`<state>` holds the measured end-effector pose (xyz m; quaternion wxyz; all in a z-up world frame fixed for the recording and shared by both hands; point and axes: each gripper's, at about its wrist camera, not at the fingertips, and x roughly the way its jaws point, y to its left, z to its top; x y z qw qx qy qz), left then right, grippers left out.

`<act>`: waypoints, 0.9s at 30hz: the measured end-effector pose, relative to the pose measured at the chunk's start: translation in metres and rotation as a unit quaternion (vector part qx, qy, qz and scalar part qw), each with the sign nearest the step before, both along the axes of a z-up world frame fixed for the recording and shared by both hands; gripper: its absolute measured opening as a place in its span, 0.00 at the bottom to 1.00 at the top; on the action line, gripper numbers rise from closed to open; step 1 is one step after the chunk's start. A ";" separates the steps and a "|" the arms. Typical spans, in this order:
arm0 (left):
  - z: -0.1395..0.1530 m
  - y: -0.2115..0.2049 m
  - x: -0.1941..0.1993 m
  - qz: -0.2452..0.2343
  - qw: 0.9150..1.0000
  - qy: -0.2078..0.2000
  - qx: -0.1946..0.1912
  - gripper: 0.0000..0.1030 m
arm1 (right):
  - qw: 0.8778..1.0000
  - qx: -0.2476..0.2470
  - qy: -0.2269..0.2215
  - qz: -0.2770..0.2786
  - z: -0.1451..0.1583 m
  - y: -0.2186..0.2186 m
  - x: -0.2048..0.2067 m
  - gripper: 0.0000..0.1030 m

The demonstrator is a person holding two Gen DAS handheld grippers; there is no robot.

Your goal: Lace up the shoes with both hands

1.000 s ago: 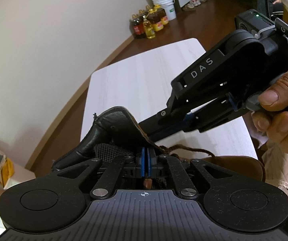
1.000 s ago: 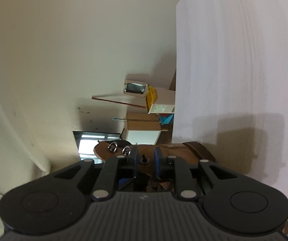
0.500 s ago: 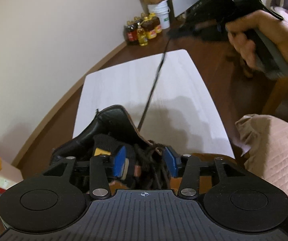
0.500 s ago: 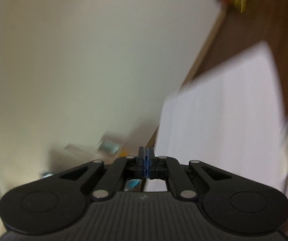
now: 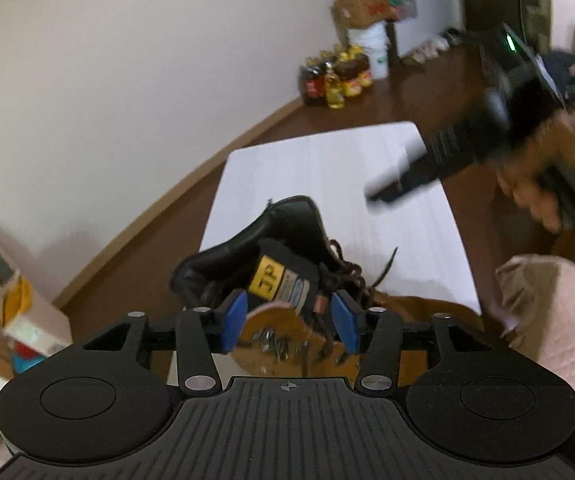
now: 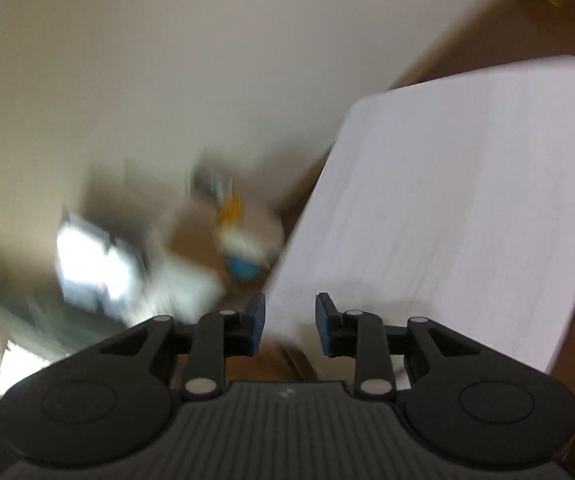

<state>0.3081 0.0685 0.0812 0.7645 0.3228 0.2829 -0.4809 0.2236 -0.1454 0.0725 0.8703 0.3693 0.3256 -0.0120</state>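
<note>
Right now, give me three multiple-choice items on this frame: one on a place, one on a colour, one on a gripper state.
1. Where does the boot stand?
A. on the white table
B. on the floor
C. on a chair

2. What colour is the tag on the boot's tongue?
A. green
B. yellow
C. red

3. How are the right gripper jaws?
A. shut on a lace
B. shut on nothing
C. apart, nothing between them

Answers: 1 A, the boot rests at the table's near edge. 2 B, a yellow patch with dark letters. 3 C, its blue pads show a clear gap, having just opened.
</note>
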 end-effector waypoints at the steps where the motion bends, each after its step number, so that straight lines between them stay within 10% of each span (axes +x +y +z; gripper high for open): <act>1: 0.001 0.006 0.002 0.013 1.000 0.012 -0.002 0.69 | 0.997 -0.059 0.006 0.051 0.004 0.014 0.005 0.34; 4: -0.006 0.021 0.008 0.045 0.999 0.027 0.010 0.70 | 0.967 -0.192 0.016 0.167 0.012 0.042 0.017 0.33; 17: -0.070 0.051 0.010 0.066 0.996 0.011 0.051 0.91 | 0.865 -0.374 -0.014 0.333 0.038 0.088 0.044 0.26; 19: -0.078 0.049 0.012 0.035 0.998 -0.001 0.052 0.91 | 0.864 -0.376 -0.009 0.334 0.036 0.092 0.040 0.04; 23: -0.090 0.039 0.019 0.003 0.999 0.008 0.041 0.91 | 0.874 -0.364 -0.001 0.323 0.038 0.099 0.031 0.04; 27: -0.109 0.022 0.029 -0.045 0.997 0.036 0.053 0.57 | 0.872 -0.377 0.014 0.311 0.038 0.097 0.031 0.04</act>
